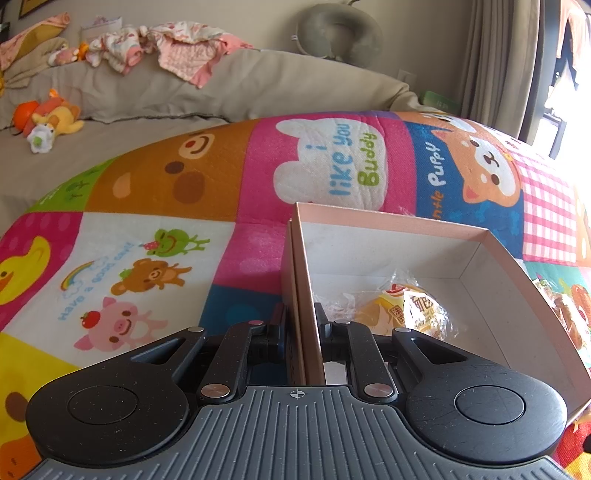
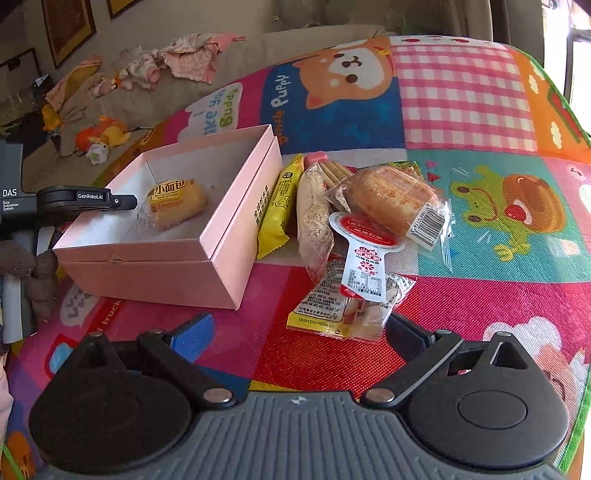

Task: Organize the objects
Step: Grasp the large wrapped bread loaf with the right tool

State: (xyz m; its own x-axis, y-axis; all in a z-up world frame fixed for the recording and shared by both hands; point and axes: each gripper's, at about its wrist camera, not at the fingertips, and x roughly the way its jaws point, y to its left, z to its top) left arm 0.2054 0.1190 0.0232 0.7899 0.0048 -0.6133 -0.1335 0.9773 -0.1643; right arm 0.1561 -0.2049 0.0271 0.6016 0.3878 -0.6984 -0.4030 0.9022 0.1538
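Left gripper (image 1: 301,325) clamped on pink box (image 2: 155,266) wall, right gripper (image 2: 295,332) spread wide above mat (image 2: 461,314).

A sunlit living room with a patchwork play mat

A bright cartoon-animal play mat (image 1: 155,206) fills the foreground. Behind it stands a beige sofa (image 1: 258,85) strewn with pink baby clothes (image 1: 184,48) and plush toys (image 1: 48,122), and a grey neck pillow (image 1: 338,31) sits on its backrest against the pale wall (image 1: 236,18). Beige curtains (image 1: 491,62) hang at the right beside a window (image 1: 576,92) that pours in strong daylight. Framed pictures (image 2: 68,27) hang on the wall at the left.
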